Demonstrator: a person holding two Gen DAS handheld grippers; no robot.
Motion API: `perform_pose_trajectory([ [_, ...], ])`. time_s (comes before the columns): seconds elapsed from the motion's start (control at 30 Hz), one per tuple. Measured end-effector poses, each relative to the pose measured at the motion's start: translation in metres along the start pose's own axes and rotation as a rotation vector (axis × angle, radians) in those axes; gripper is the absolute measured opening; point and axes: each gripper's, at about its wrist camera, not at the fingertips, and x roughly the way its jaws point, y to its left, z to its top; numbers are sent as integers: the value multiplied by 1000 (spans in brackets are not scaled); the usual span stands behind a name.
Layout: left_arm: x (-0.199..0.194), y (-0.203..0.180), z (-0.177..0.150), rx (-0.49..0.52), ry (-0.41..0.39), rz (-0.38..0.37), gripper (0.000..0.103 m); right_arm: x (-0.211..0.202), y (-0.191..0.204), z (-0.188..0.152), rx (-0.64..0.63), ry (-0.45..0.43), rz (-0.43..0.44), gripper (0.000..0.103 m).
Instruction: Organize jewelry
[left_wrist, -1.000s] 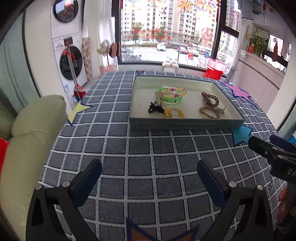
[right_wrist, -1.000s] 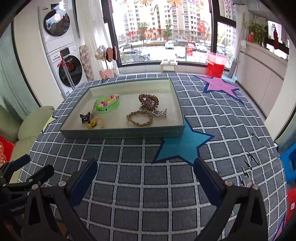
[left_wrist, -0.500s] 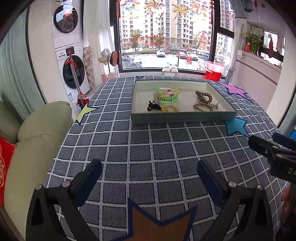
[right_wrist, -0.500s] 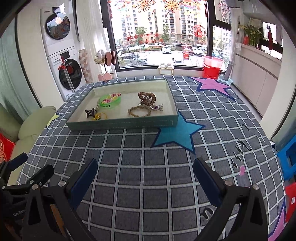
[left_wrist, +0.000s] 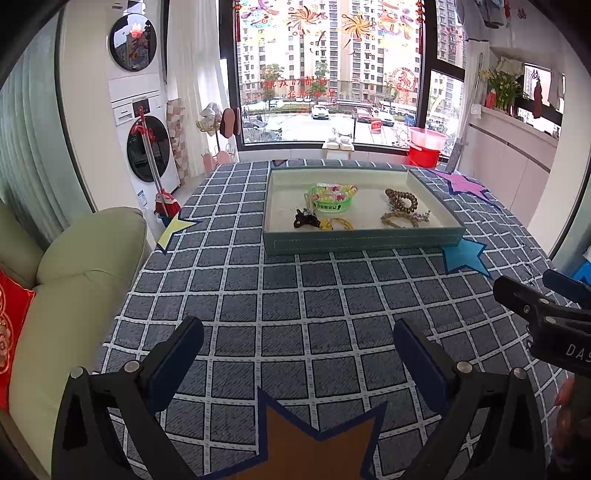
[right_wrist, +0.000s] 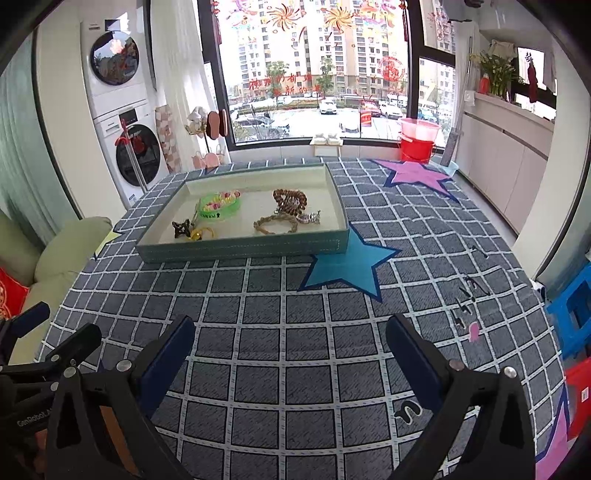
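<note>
Left gripper: black angular frame, dark blue pads on the inner finger faces, silver screw heads along each arm. Right gripper: same build. White lettering "GenRobot" at lower left of right view; "DAS" at right edge of left view.

**Count of things on the table**

One tray sat on the checked cloth. Inside it lay one green bangle, one black clip, one yellow tie, one brown bead bracelet and one braided bracelet with a silver charm. That made five pieces of jewelry. Stars on the cloth numbered four in the left view: yellow, blue, purple and orange. Two grippers showed, left and right, each with two fingers spread wide. Behind stood two stacked washers, two red basins and one mop.
</note>
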Motion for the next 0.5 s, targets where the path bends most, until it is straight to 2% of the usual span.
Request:
perform_pose_trajectory([
  [0.13,-6,-1,4,2,-16,3,103,-7,1,3,-1,-23,-6,103],
  [0.5,-4,3,6,-14,3,9,103,-15,1,5,-8,-43,-16,103],
])
